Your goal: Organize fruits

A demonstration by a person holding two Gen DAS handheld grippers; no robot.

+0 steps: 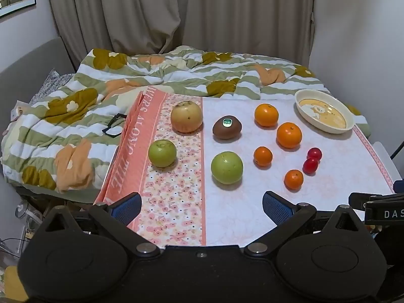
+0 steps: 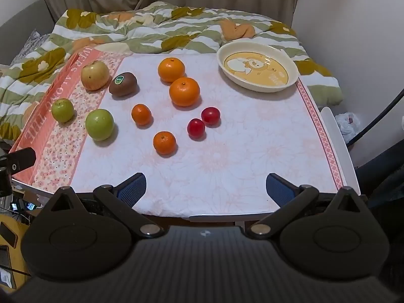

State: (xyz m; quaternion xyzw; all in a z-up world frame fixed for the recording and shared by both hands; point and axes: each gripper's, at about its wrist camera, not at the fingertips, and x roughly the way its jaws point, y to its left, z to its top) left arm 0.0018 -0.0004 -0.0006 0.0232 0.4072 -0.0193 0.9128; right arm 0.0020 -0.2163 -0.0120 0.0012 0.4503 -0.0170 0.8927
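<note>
Fruit lies loose on a table with a pink-and-white cloth (image 2: 227, 156). There is a yellow apple (image 1: 186, 116) (image 2: 95, 75), a kiwi with a sticker (image 1: 226, 127) (image 2: 123, 83), two green apples (image 1: 162, 153) (image 1: 226, 167) (image 2: 99, 124), several oranges (image 1: 289, 135) (image 2: 184, 91) and two small red fruits (image 1: 310, 165) (image 2: 196, 127). A cream plate (image 1: 349, 116) (image 2: 257, 85) stands empty at the far right corner. My left gripper (image 1: 202, 208) and my right gripper (image 2: 206, 189) are both open and empty, over the table's near edge.
A bed with a green, white and orange flowered quilt (image 1: 75, 106) (image 2: 141, 30) lies behind and left of the table. Black glasses (image 1: 113, 126) rest on the quilt. Curtains (image 1: 176, 12) hang behind. The wall (image 2: 353, 25) is close on the right.
</note>
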